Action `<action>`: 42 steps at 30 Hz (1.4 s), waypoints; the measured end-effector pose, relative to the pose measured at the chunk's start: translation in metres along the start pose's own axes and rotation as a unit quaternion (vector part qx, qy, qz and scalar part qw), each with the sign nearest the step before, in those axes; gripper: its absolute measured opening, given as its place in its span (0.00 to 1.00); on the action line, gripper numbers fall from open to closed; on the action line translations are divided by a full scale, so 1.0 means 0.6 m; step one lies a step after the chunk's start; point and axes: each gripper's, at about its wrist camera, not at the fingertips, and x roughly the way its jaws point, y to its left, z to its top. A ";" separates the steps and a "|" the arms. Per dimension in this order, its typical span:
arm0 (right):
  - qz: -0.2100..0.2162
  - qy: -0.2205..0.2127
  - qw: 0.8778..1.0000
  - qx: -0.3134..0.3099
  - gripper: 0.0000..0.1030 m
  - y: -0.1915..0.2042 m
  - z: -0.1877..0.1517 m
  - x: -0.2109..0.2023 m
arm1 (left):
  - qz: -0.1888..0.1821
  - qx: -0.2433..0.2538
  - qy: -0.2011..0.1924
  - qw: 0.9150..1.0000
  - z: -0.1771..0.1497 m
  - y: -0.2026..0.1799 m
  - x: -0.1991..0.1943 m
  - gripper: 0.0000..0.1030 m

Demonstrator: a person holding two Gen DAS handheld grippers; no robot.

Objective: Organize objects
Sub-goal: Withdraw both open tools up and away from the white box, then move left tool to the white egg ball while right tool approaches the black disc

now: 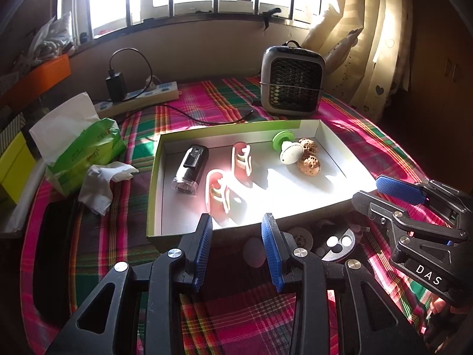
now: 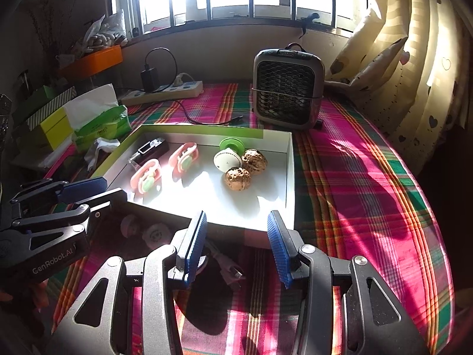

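Sorting step, judged mid-task: the shallow box [image 1: 331, 136] at the bed's middle already holds, left to right, a flashlight [image 1: 189, 168], two pink clips [image 1: 229, 174] and two walnuts [image 1: 309, 159]. Left hand-held gripper [image 1: 238, 251] and right hand-held gripper [image 2: 236, 248] hover near the bed's front edge, pitched downward, jaws apart, empty. Small items [image 1: 338, 242] lying before the box likely come next, which calls for a descent.

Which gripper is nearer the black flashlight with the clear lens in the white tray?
Left. The left gripper sits at the tray's near edge on the side where the black flashlight lies; the right gripper is at the near edge towards the walnuts' end.
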 end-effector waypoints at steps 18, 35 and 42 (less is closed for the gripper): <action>0.001 0.006 1.000 0.026 0.48 -0.015 -0.041 -0.021 | -0.028 -0.023 0.031 0.999 -0.057 0.035 0.000 0.32; -0.002 0.034 0.998 0.048 0.48 -0.031 -0.067 -0.011 | -0.064 -0.013 0.048 0.997 -0.063 0.030 0.016 0.36; 0.005 0.050 0.998 0.041 0.48 -0.029 -0.065 0.002 | -0.069 -0.006 0.052 0.996 -0.054 0.024 0.027 0.37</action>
